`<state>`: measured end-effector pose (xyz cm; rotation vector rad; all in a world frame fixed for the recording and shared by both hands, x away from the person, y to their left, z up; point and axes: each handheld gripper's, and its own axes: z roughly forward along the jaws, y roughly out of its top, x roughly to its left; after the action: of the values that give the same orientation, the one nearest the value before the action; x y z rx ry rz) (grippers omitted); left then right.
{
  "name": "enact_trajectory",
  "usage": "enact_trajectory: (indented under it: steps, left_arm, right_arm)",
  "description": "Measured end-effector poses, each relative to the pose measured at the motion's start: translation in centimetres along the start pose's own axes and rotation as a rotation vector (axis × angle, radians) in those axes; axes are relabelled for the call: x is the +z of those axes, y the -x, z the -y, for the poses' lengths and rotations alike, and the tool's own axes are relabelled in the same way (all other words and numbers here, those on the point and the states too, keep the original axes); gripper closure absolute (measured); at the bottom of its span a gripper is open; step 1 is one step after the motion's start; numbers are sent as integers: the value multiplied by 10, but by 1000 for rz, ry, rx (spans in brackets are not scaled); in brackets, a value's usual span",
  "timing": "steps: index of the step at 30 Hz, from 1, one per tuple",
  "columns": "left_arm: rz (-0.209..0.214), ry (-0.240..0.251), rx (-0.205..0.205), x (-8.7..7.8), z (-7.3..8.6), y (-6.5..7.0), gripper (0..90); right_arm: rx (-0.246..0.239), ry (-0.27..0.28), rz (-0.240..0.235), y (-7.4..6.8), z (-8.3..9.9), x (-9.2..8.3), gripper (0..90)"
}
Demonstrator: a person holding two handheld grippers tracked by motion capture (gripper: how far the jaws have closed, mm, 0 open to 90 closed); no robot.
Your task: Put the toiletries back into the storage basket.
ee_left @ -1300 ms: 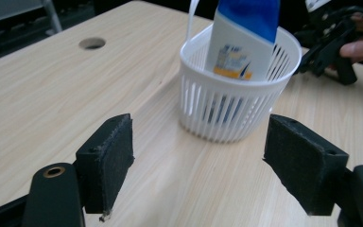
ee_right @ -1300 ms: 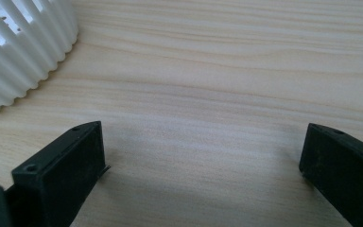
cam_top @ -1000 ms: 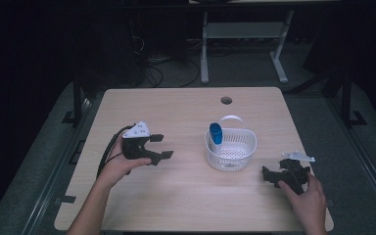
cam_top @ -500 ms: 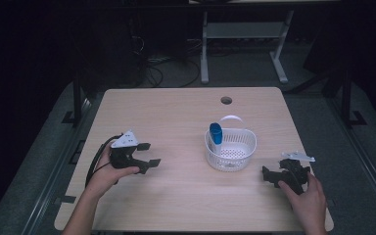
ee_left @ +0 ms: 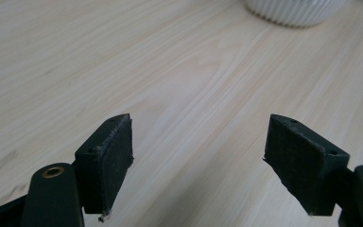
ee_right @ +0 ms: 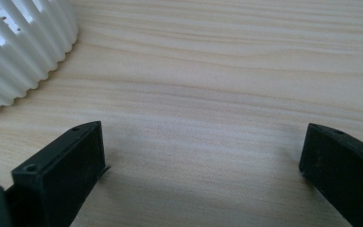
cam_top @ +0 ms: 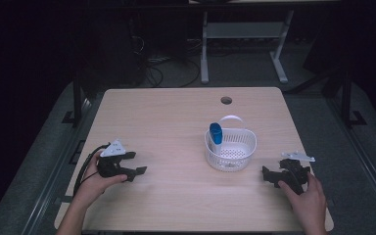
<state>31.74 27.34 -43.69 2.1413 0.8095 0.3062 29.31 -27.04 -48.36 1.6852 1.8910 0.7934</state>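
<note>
Beside the white basket (cam_top: 230, 151), where a blue bottle (cam_top: 216, 133) is already standing, both the left tool (cam_top: 136, 163) and right tool (cam_top: 267, 175) are resting released and empty on the worktop (cam_top: 176, 122), suggesting the job is finishing.

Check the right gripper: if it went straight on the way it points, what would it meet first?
Probably the white basket. In the high view the right gripper points left across the bare table, jaws open and empty. Its own view shows the basket off to one side, so it might just clip the wall or pass.

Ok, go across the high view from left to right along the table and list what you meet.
left gripper → blue bottle standing at the left inside the white basket → right gripper
</note>
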Motion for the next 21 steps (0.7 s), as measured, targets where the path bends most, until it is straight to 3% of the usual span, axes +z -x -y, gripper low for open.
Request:
enact_trajectory:
  steps: [5,18,21]
  left_arm:
    - [-52,-36,-8,0,13,-4,238]
    - [-124,-87,-28,6,34,-13,238]
    - [-123,-85,-32,8,37,-13,218]
  right_arm:
    - [0,0,0,0,0,0,4]
    - [0,0,0,0,0,0,4]
    - [1,0,0,0,0,0,4]
